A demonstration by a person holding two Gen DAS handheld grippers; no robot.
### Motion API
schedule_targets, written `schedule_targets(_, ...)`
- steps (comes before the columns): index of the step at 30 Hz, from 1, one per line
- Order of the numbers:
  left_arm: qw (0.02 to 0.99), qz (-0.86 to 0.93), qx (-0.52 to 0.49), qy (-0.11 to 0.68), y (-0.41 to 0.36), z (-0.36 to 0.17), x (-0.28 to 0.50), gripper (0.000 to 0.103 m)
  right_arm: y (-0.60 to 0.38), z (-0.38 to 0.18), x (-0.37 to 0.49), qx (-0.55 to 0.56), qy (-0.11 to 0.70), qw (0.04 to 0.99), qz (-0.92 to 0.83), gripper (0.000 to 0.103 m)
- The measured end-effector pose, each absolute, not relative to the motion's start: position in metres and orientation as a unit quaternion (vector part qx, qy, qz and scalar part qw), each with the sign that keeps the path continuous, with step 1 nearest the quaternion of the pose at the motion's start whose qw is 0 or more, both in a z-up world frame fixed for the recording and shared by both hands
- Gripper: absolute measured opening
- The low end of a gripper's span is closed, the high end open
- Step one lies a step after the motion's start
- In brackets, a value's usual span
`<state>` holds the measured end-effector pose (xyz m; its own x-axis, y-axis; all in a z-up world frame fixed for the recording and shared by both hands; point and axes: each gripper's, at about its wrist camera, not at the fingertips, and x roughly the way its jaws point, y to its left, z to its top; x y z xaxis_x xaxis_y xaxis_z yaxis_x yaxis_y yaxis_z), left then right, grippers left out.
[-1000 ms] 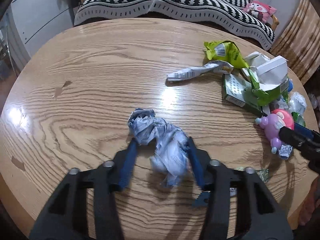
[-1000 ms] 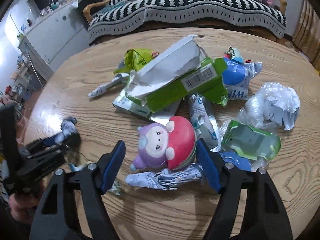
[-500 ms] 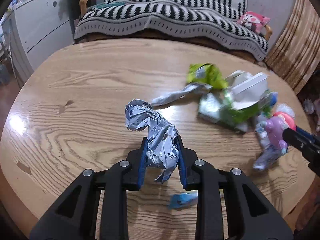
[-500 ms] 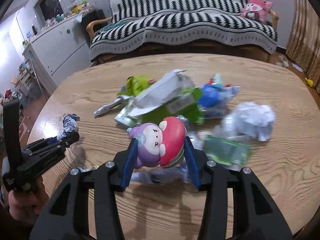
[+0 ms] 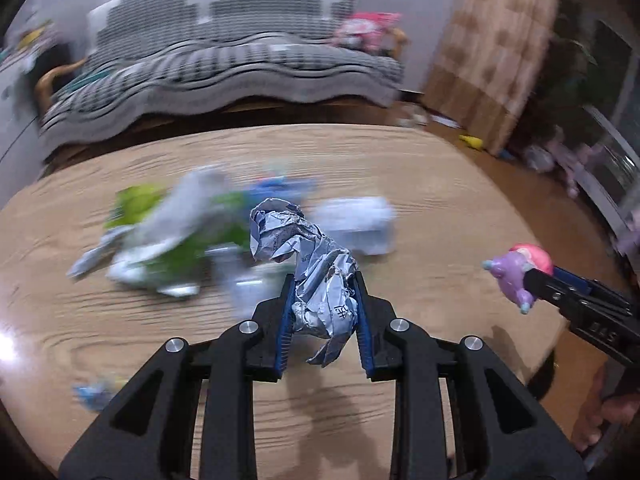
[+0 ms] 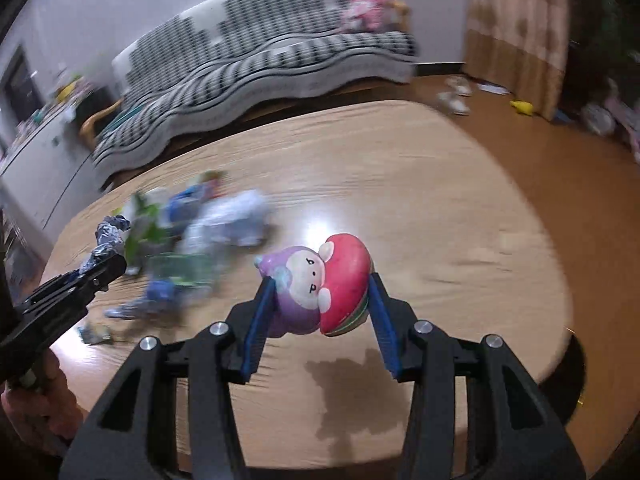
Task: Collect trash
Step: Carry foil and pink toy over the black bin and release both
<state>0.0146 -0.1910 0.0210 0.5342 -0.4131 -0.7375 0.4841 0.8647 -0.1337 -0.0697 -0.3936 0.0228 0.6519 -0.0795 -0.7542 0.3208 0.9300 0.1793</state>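
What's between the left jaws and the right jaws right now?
Left gripper: crumpled foil wrapper, clamped, clear of the table, left wrist view. Right gripper: purple-and-red toy, clamped, right wrist view.

My left gripper (image 5: pixel 322 304) points steeply down over the near edge of the worktop (image 5: pixel 440 184), its blue pads pinched tight on a crumpled silver wrapper (image 5: pixel 304 264) that sticks up past the tips. My right gripper (image 6: pixel 320 296) tilts down the same way toward the worktop's right edge, jaws clamped on both sides of a round purple-and-red toy (image 6: pixel 320 284). A bare hand (image 6: pixel 36 404) grips the left handle.
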Motion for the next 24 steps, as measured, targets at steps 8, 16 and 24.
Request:
schedule_targets(8, 0.832, -0.373, 0.093, 0.401, -0.339, 0.008, -0.059, 0.026, -0.524, 0.010, -0.179, 0.202, 0.385, 0.876, -0.210, 0.047)
schedule_targets(16, 0.780, -0.468, 0.139, 0.391, -0.444, -0.022, -0.133, 0.026, -0.611, -0.026, -0.274, 0.256, 0.388, 0.841, -0.278, 0.048)
schedule_targets(24, 0.728, -0.521, 0.163, 0.414, -0.511, -0.059, -0.174, 0.026, -0.651, -0.064, -0.323, 0.299, 0.407, 0.807, -0.307, 0.048)
